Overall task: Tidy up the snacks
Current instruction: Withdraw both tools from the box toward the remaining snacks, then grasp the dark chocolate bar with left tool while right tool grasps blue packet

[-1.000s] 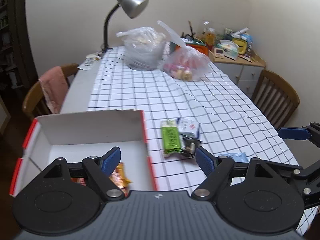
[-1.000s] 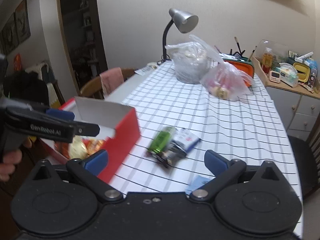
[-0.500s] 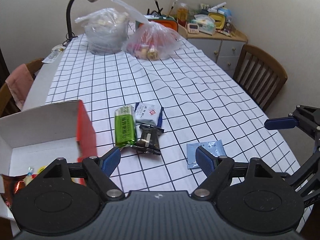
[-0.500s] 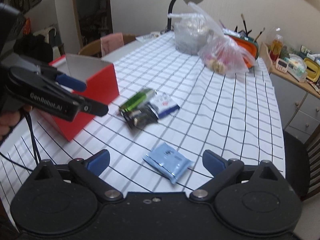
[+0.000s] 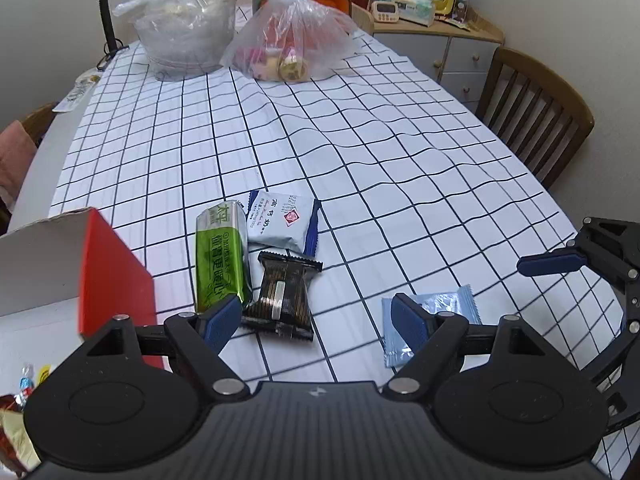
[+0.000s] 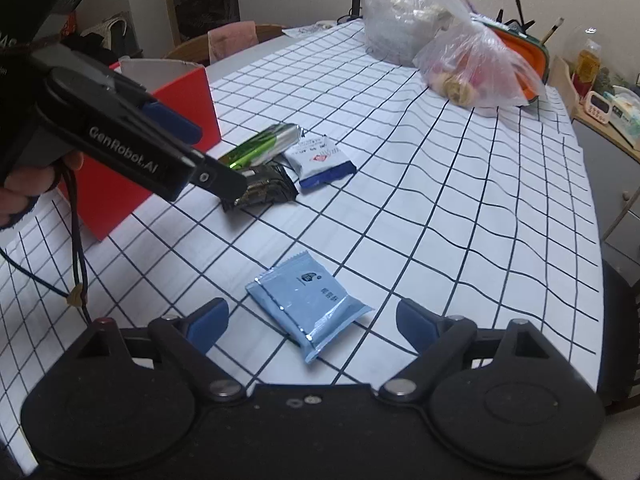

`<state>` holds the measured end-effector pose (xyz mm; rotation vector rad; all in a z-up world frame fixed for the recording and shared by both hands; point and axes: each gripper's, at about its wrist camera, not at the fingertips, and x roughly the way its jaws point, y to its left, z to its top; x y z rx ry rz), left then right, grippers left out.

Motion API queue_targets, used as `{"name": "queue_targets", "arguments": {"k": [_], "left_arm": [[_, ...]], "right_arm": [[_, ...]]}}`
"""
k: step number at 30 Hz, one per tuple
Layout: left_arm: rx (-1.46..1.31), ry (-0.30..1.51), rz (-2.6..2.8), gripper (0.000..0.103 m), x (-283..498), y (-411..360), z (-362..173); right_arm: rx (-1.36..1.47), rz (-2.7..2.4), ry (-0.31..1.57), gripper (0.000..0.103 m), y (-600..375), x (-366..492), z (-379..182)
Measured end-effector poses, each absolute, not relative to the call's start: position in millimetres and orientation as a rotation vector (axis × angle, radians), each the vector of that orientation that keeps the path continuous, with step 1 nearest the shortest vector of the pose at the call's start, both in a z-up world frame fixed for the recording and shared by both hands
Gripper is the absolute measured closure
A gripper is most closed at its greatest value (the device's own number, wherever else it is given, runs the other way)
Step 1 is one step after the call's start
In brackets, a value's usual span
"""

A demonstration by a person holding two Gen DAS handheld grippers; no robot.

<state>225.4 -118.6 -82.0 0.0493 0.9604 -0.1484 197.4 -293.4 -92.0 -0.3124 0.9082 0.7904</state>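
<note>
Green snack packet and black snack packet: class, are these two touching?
Touching. The left wrist view shows the green snack packet edge against the black snack packet, no tablecloth between.

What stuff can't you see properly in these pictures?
- Inside the red box: left wrist view shows only a corner with a few wrappers, cut off by the edge and the left gripper.
- Light blue packet: partly behind a left fingertip; the right wrist view shows it whole.
- Black packet: in the right wrist view the left gripper covers one end.
- Lamp: head cut off at the top edge.
- Packet print: too small to read.
</note>
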Motion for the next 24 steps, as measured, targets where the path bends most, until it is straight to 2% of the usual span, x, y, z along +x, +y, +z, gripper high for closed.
{"name": "queue_targets", "arguments": {"k": [3,7,11,21,24], "left_arm": [[0.054,0.971,-0.164,0.021,236.2,-119.4,-86.4],[0.041,0.999,-0.186,0.037,248.8,-117.9,-94.2],[0.059,1.032,-0.188,0.042,259.7,-117.0,-106.2],[0.101,1.099,-0.142,0.043,277.5,-118.0,-129.8],[0.1,1.116,-0.137,0.047,279.3,-118.9,-134.2]], "right_arm": [[-0.311,0.816,0.913,0.016,-290.0,201.8,-94.3],[-0.336,0.836,0.922,0.019,-283.7,206.8,-101.7],[-0.347,0.844,0.941,0.024,-279.4,213.4,-111.3],[-0.371,0.841,0.96,0.028,-271.3,220.2,-127.5],[-0.374,0.844,0.952,0.03,-269.6,219.6,-128.3]]}}
